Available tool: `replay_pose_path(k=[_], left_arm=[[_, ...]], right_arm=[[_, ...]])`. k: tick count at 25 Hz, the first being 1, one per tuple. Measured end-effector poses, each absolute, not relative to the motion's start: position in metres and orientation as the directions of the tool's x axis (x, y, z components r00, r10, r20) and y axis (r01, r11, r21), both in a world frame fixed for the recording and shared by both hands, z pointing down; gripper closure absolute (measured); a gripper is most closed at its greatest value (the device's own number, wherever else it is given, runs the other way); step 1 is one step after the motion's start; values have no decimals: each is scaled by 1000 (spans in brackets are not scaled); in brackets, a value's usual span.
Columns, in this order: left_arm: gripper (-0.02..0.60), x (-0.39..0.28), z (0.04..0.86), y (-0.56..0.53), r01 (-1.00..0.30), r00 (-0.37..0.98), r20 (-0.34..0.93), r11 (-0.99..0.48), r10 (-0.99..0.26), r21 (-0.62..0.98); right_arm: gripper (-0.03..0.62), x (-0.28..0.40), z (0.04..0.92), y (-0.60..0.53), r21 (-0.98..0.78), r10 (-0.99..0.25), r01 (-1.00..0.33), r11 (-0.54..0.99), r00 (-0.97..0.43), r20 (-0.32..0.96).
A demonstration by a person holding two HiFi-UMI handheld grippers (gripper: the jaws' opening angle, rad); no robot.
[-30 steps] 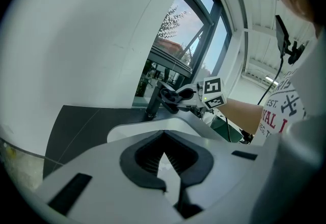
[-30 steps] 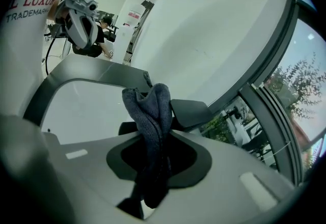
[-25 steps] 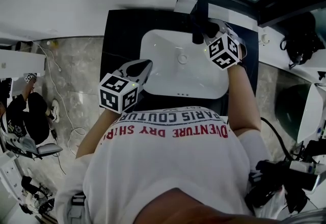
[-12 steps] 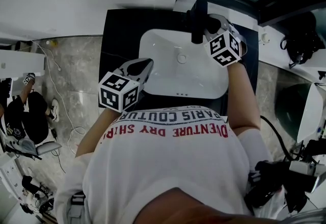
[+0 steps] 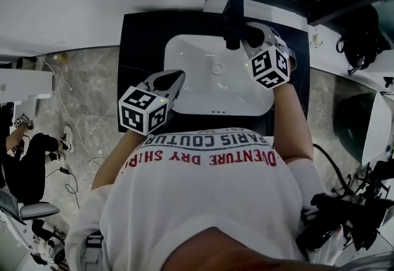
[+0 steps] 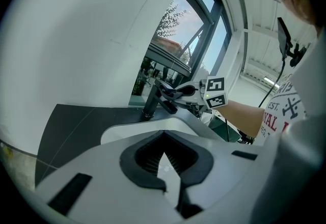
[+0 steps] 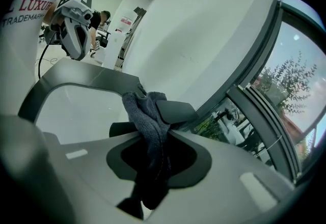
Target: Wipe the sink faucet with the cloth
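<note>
Right gripper (image 5: 251, 39): you hold it at the back right of the sink (image 5: 198, 92), its nose up against the faucet (image 5: 233, 20); its marker cube faces the head view
Right jaws: pinching the cloth (image 7: 147, 117), which fills the gap between them
Cloth: grey, knitted-looking and bunched; its upper fold sticks out past the jaw tips and presses against the side of the faucet's dark spout, and its lower end hangs down between the jaws
Faucet: dark and upright at the middle of the basin's back edge, with the spout reaching over the bowl
Left gripper (image 5: 173, 79): you hold it low at the front left corner of the sink, well apart from the faucet and pointing across the basin towards it
Left jaws: pressed together at the tips with nothing between them
Sink: white rectangular basin set in a black counter (image 5: 143, 42), with the drain near the middle of the bowl
Surroundings: a white wall runs behind the counter on your left, and a window stands behind the faucet
You: standing at the front edge of the basin, with your right forearm reaching along its right side
</note>
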State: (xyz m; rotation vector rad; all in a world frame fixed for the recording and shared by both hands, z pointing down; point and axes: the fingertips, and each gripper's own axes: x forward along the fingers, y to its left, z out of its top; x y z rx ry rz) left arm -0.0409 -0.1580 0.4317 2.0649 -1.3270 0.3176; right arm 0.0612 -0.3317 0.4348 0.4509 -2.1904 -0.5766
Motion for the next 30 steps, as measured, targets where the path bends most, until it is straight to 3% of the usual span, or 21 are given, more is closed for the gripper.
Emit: replay_pose_path(k=[10,19,30], left_arm=[[580,-32,441,-162,-869,476,529,-284,-703,405],[580,-31,448,-161,-874,471,549,-280,-691,398],[580,-33,470,-164,-893,433,589,-237,-683,382]], right_arm=[[522,72,436,-265,491,-402,-83,867,-698,592],[522,84,507,-243,386,-294,-16,923,-675,677],[522,67,533,-330,389,-346,-90,917,-666,661]])
